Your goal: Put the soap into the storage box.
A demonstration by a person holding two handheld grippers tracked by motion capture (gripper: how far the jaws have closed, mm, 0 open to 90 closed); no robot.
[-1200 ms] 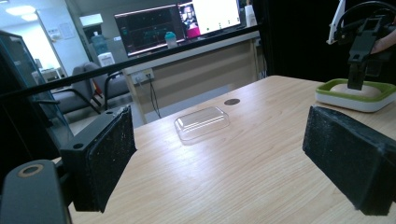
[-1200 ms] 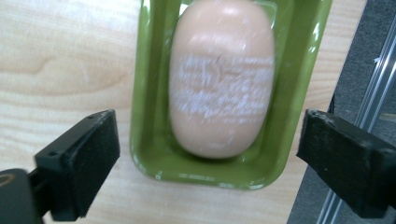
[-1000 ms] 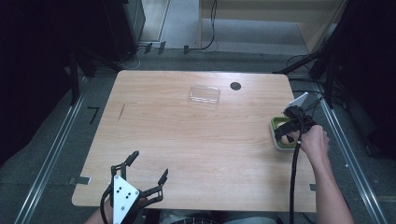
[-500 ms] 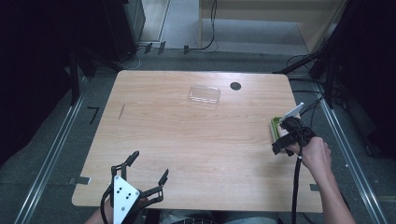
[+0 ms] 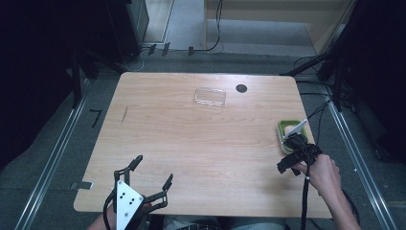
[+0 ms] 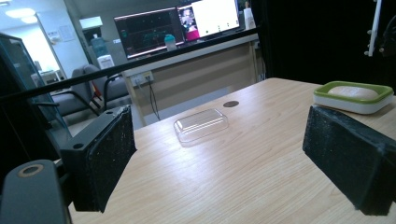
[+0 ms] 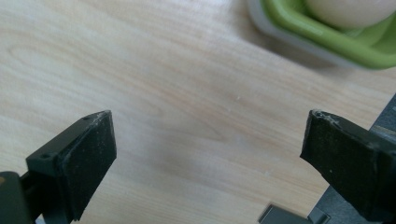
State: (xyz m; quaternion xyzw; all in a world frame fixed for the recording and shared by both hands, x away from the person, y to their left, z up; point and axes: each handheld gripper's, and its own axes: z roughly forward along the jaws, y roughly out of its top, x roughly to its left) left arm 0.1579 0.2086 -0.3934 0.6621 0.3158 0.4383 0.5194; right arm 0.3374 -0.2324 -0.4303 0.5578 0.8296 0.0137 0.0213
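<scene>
The right gripper (image 5: 293, 154) has pulled back from the green soap dish (image 5: 283, 131) at the frame's right, jaws wide and empty. Left gripper (image 5: 152, 183) waits, wide too.

Wooden desk (image 5: 191, 143) w/ a dark round hole (image 5: 241, 88) near its far edge. Beyond it: monitors (image 6: 154, 30) on a long counter, a teal bottle (image 6: 170, 42), grey office chair (image 6: 86, 98), cables (image 5: 218, 28) on the floor.
</scene>
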